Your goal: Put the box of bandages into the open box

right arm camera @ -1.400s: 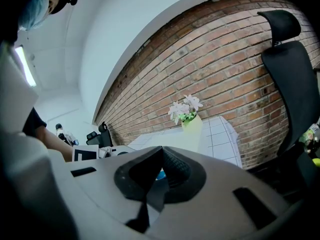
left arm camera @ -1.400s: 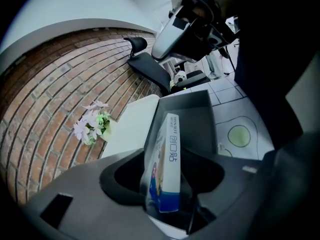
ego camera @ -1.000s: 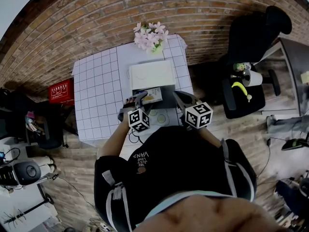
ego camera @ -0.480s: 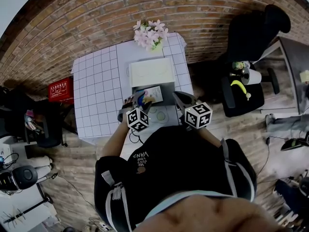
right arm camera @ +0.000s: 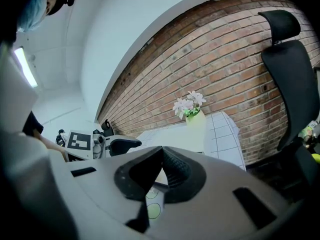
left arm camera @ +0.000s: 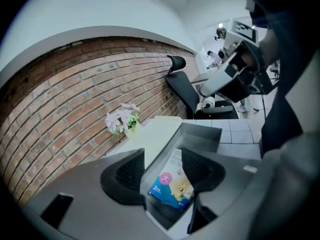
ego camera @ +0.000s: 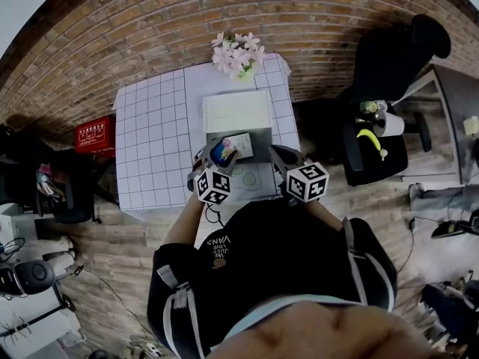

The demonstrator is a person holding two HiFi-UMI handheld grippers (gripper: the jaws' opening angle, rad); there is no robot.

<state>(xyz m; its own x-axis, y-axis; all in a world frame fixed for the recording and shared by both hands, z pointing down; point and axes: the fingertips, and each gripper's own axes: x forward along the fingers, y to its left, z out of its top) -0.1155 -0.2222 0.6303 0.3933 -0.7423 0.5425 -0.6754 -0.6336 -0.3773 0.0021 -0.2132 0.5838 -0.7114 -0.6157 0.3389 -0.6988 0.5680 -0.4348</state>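
A table (ego camera: 150,148) with a white squared cloth stands by a brick wall (ego camera: 314,13), with pink flowers (ego camera: 238,52) at its far edge. A red box (ego camera: 95,138) lies on the floor (ego camera: 97,238) left of it, and a black office chair (ego camera: 393,58) stands at the right.

The left tool (ego camera: 215,155) has lifted the bandage box (ego camera: 226,151) toward the open box (ego camera: 261,142).

This looks like an office-style workroom, with a brick wall (ego camera: 224,6) across the top, a black office chair (ego camera: 397,51) and desk (ego camera: 458,96) at upper right, and a plank floor (ego camera: 105,253) (assorted equipment (ego camera: 34,275) at lower left).
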